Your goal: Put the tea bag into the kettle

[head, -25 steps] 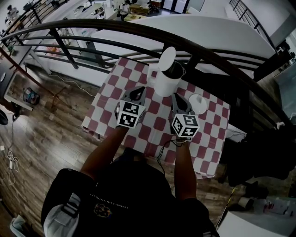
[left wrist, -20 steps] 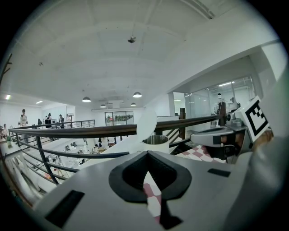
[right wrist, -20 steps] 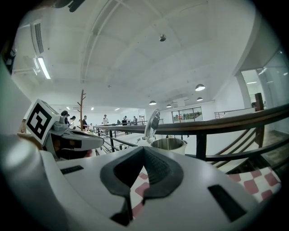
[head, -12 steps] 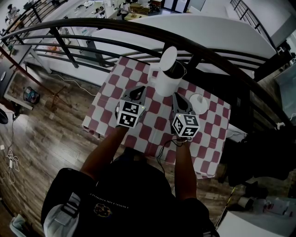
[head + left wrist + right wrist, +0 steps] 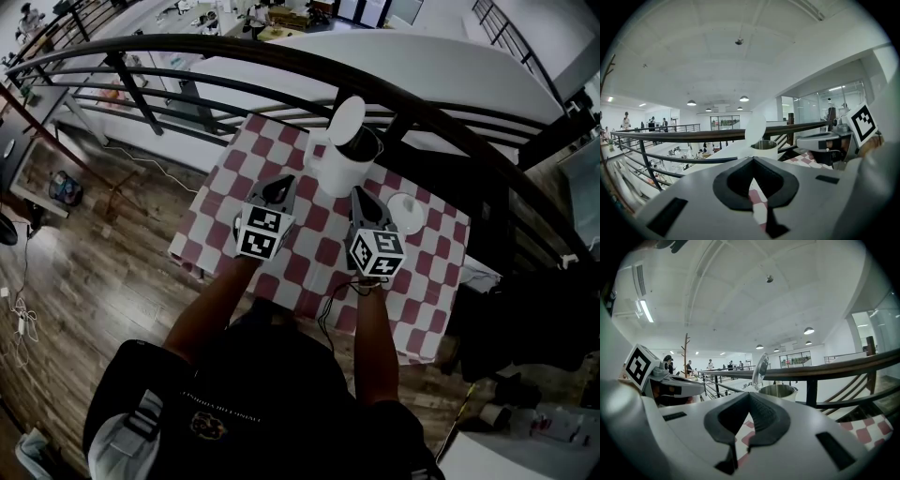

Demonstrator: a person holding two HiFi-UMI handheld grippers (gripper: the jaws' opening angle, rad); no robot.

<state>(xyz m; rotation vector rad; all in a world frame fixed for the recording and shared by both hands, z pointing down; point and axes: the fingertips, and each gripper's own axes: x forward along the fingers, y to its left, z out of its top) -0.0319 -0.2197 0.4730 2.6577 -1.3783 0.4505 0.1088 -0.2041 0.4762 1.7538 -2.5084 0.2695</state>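
Below, checkered table (image 5: 317,246) bearing kettle (image 5: 339,171) beside dark railing (image 5: 281,58)

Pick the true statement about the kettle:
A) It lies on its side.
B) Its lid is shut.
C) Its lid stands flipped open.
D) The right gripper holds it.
C: the kettle stands upright on the checkered cloth, with its lid raised above the dark opening.

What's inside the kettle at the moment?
The kettle has its lid open. From above, the opening shows only a dark interior; the gripper views show just the metal inner wall near the rim. The bottom is hidden, so any contents there cannot be seen.
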